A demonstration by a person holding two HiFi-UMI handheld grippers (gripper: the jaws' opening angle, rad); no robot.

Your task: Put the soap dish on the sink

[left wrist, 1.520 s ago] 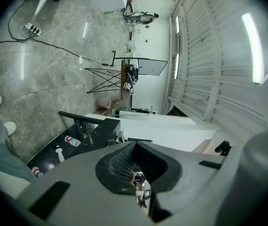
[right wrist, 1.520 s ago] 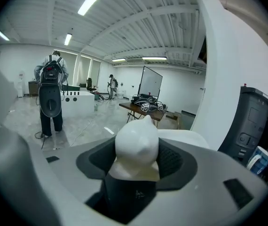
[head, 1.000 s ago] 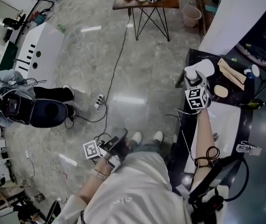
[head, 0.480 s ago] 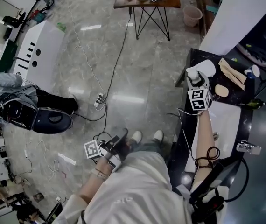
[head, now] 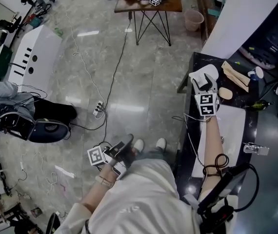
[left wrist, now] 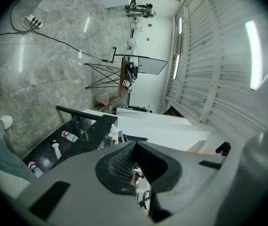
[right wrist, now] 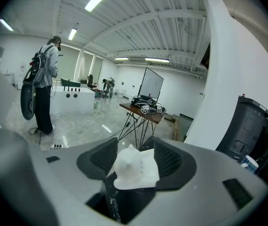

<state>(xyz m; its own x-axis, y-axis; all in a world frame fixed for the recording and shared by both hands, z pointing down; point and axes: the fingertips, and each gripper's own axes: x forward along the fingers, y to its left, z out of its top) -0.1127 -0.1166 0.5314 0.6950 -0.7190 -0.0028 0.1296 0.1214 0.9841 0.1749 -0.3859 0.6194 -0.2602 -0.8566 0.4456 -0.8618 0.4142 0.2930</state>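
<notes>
- My right gripper [head: 203,84] sits at 2 o'clock in the head view, over the black countertop [head: 197,61]
- Its jaws have just been closing a little and now clamp the white moulded plastic soap dish [right wrist: 135,169], with a ribbed pad against each side of it
- The soap dish, held in that grip, is at 11 o'clock from the white rectangular sink basin [head: 236,130] and does not rest on it
- A beige oval bar of soap [head: 225,92] lies on the countertop just at 3 o'clock of this gripper
- My left gripper [left wrist: 134,147] is low at 7 o'clock in the head view, beside my hip, well apart from the countertop; its jaws are together with nothing between them
</notes>
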